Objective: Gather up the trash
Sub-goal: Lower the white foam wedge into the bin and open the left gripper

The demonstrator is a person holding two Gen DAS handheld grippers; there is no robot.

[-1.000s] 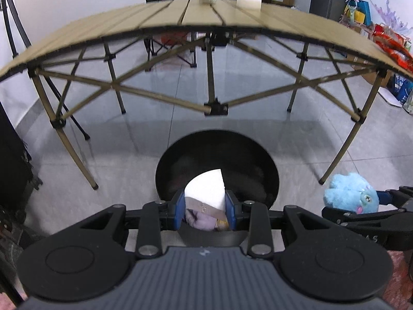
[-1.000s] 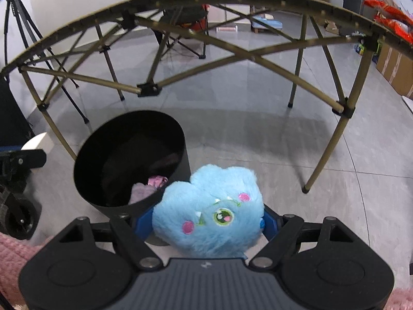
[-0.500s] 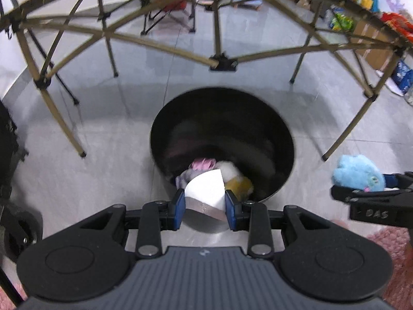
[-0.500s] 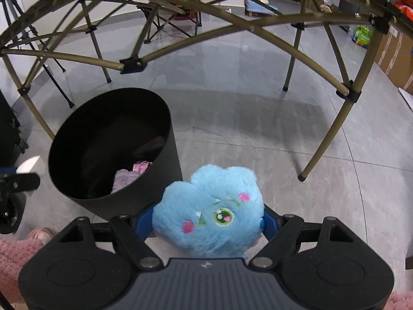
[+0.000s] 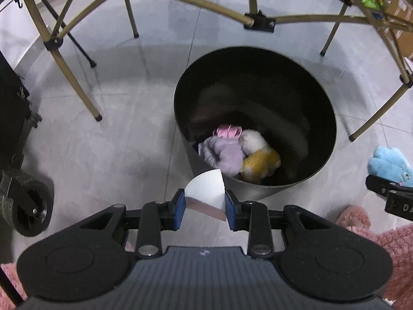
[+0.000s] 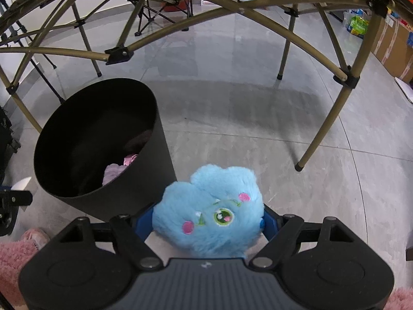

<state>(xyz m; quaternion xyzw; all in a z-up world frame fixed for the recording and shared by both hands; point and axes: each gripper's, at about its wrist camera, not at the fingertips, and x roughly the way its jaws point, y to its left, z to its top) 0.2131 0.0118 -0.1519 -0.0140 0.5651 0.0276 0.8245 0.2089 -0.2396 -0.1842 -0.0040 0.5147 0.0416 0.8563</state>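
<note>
Black plastic forms the bin [image 5: 255, 118], which is seen at centre right of the left wrist view, standing on the grey tiled floor [image 5: 124, 142] beneath the gold-coloured folding table frame [image 5: 77, 77]. Soft items are noted at the bin's bottom: a lilac plush [image 5: 224, 152], a white and yellow plush [image 5: 258, 155] and a pink piece [image 5: 228, 131]. The left gripper [image 5: 205, 202] is seen at lower centre, clenched on a white wedge-shaped block [image 5: 205, 191], which is held between the blue pads [image 5: 179, 206] just at the near rim of the bin, lower left of its opening.

At the right edge of the same view, part of a blue plush toy [image 5: 387, 164] is seen. In the right wrist view, the right gripper [image 6: 207, 223] is found at lower centre, clamped around this blue plush toy [image 6: 209, 211], whose embroidered face is turned toward the camera. The toy is held just right of the bin [image 6: 98, 139], outside its wall, above the floor [image 6: 245, 118]. Pink fluffy fabric [image 6: 13, 261] is recorded at the lower left corner, and cardboard boxes [image 6: 392, 44] at the upper right edge.
</note>
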